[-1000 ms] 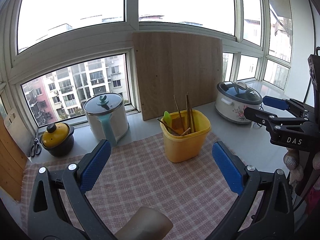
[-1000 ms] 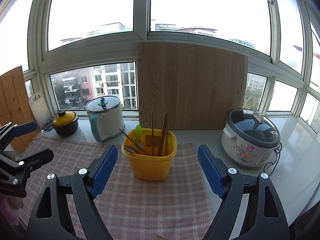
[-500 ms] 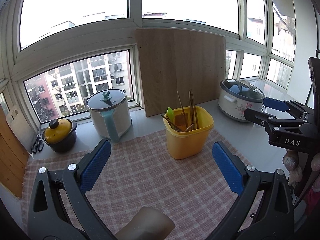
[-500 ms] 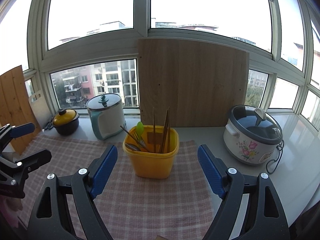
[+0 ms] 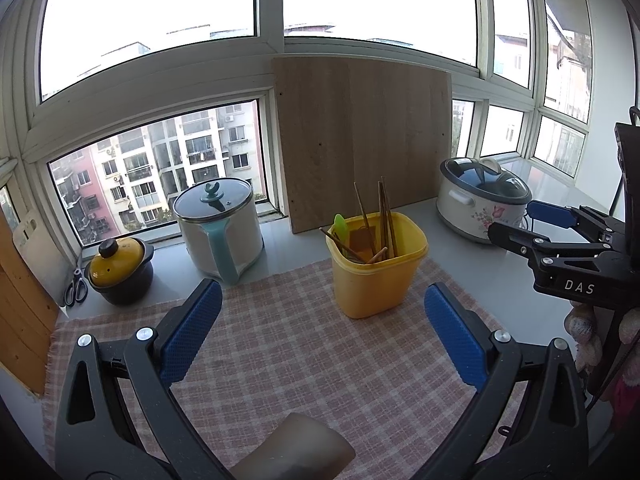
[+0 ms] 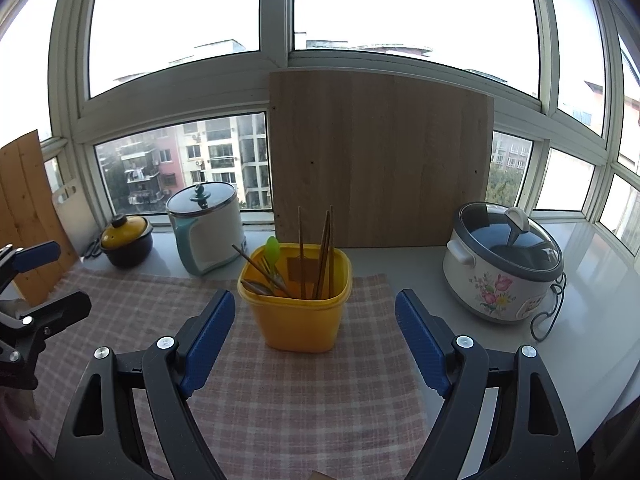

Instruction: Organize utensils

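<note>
Both of our grippers hang wide open and hold nothing: the left gripper (image 5: 322,332) and the right gripper (image 6: 316,340) hover above the pink checked cloth (image 6: 280,392) on the pale surface (image 5: 472,264). Between them, the yellow plastic tub (image 6: 298,312) stands upright on the cloth, holding brown wooden chopsticks (image 6: 324,252) and a green spoon (image 6: 273,250).

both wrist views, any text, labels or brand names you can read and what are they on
"DAS": white letters on the black body of the right gripper, seen in the left wrist view.
Sticker on the lower right of the flowered rice cooker: some print, too small and blurred to read.
Nothing readable on the yellow utensil bin, white kettle or wooden board.
</note>
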Available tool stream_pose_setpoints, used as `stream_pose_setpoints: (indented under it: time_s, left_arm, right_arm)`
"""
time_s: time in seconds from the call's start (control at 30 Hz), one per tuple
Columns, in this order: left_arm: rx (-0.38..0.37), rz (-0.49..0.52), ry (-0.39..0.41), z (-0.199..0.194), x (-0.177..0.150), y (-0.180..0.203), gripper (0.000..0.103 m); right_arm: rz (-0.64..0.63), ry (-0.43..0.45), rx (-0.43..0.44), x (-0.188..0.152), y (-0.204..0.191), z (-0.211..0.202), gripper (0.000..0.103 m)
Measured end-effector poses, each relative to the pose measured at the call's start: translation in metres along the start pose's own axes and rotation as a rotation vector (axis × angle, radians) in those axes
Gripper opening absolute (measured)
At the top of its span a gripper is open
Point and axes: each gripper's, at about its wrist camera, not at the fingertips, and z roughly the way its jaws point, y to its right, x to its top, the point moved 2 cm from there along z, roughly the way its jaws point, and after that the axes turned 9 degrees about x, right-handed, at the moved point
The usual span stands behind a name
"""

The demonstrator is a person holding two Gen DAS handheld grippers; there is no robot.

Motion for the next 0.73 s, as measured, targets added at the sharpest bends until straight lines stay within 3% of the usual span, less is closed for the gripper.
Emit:
stream_pose_setpoints:
  time_s: [0.73]
  left_arm:
    - [0.014, -0.022, -0.010, 0.0056, -0.0053, -0.0036, 0.103]
  right_arm:
    - [0.012, -0.028, -0.003, -0.0082, 0.0020, 0.0055, 0.082]
